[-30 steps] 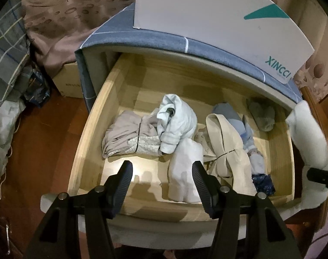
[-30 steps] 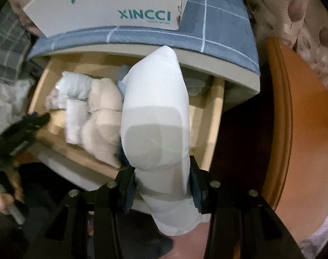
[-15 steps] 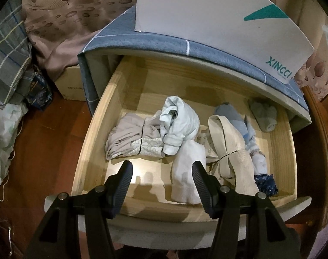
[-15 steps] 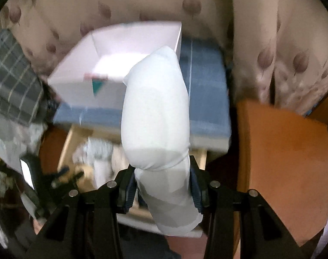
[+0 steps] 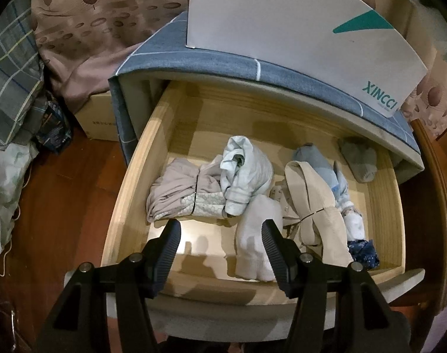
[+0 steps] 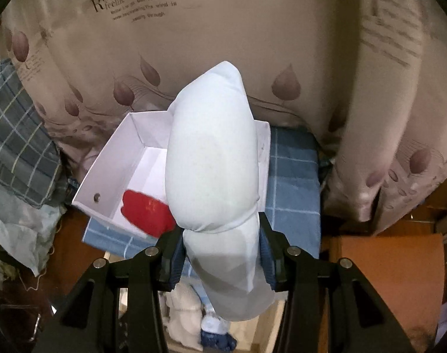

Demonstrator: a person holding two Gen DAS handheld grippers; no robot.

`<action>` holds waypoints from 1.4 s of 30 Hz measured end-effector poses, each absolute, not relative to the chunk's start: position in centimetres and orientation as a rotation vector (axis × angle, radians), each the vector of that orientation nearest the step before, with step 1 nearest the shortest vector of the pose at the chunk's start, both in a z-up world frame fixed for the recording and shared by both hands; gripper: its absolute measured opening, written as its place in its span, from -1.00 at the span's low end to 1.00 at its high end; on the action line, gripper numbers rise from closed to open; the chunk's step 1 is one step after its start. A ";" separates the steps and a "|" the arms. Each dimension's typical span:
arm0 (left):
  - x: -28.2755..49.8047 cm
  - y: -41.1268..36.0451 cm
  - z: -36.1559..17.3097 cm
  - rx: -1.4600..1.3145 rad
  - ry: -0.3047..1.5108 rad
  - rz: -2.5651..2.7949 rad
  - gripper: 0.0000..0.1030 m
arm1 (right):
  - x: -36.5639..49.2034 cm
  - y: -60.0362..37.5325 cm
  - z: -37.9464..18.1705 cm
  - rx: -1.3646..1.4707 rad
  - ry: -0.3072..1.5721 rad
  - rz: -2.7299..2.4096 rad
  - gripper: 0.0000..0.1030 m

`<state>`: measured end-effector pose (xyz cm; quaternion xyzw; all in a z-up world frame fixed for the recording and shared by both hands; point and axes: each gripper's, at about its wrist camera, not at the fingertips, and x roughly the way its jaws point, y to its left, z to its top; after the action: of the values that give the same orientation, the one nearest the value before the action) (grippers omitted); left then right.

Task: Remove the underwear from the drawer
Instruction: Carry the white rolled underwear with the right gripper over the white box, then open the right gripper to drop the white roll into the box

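Patterned curtain (image 6: 223,29) fills the far background, hanging behind a bedside cabinet whose top carries a blue checked cover (image 6: 294,182). An open white box (image 6: 111,170) stands on that cover; a red item (image 6: 147,214) lies inside it at the near left. Below, the wooden drawer (image 5: 126,206) is pulled out toward the viewer and holds a heap of folded garments: a grey-beige bundle (image 5: 176,194) at left, a pale blue-white roll (image 5: 244,176) at centre, a beige piece (image 5: 314,203) to the right, and a small grey item (image 5: 359,158) at the far right corner. The rolled white underwear (image 6: 211,161) is out of the drawer, raised in front of the box and clamped at its lower part by the right gripper (image 6: 220,253). The left gripper (image 5: 220,241) hangs over the drawer's near edge, jaws spread, holding nothing.
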<state>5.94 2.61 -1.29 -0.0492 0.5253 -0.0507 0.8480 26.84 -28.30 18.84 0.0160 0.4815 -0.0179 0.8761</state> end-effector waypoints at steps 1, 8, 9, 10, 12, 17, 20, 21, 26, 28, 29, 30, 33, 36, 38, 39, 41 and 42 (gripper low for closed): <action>5.9 2.6 -1.3 -0.104 1.107 -0.106 0.14 | 27.6 -28.1 18.6 0.039 1.007 -0.037 -0.22; 6.1 3.0 -1.3 -0.123 1.112 -0.102 0.14 | 32.1 -27.7 15.7 0.083 1.034 -0.050 -0.21; 6.1 3.0 -1.3 -0.128 1.112 -0.103 0.14 | 32.7 -27.7 15.1 0.090 1.049 -0.048 -0.21; 6.1 3.1 -1.3 -0.131 1.113 -0.104 0.14 | 33.2 -27.7 14.4 0.100 1.065 -0.049 -0.20; 6.1 3.1 -1.2 -0.136 1.109 -0.104 0.14 | 33.8 -27.7 13.0 0.102 1.095 -0.056 -0.19; 6.3 3.3 -1.4 -0.144 1.117 -0.106 0.14 | 35.0 -27.5 10.2 0.091 1.173 -0.075 -0.17; 6.3 3.3 -1.5 -0.148 1.119 -0.108 0.13 | 35.4 -27.6 9.0 0.093 1.207 -0.090 -0.16; 6.4 3.2 -1.5 -0.147 1.119 -0.109 0.13 | 35.4 -27.7 8.5 0.093 1.218 -0.099 -0.15; 6.4 3.2 -1.5 -0.148 1.123 -0.109 0.13 | 35.4 -27.6 7.5 0.069 1.235 -0.118 -0.10; 6.3 3.2 -1.5 -0.149 1.120 -0.108 0.14 | 35.4 -27.4 7.4 0.043 1.231 -0.119 -0.07; 6.4 3.2 -1.5 -0.146 1.122 -0.109 0.14 | 35.3 -27.3 7.4 0.042 1.233 -0.119 -0.07; 6.4 3.2 -1.5 -0.145 1.124 -0.111 0.14 | 35.2 -27.3 7.5 0.048 1.236 -0.118 -0.09; 6.3 3.3 -1.4 -0.141 1.124 -0.111 0.14 | 34.7 -27.3 7.9 0.063 1.232 -0.109 -0.06; 6.3 3.2 -1.5 -0.144 1.128 -0.111 0.14 | 33.8 -27.4 8.8 0.084 1.217 -0.091 -0.05; 6.4 3.1 -1.6 -0.146 1.139 -0.117 0.14 | 32.9 -27.3 9.6 0.083 1.207 -0.078 -0.05; 6.4 3.0 -1.7 -0.145 1.142 -0.118 0.14 | 32.2 -27.3 10.0 0.076 1.204 -0.064 -0.05; 6.4 2.8 -1.7 -0.136 1.145 -0.115 0.14 | 30.7 -27.2 10.9 0.063 1.193 -0.046 -0.05; 6.4 2.7 -1.7 -0.132 1.147 -0.118 0.14 | 29.9 -27.3 11.3 0.060 1.189 -0.035 -0.05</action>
<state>6.44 2.71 -1.71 -0.0623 0.5419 -0.0556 0.8363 29.88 -27.31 11.34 0.0284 0.5601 -0.0164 0.8277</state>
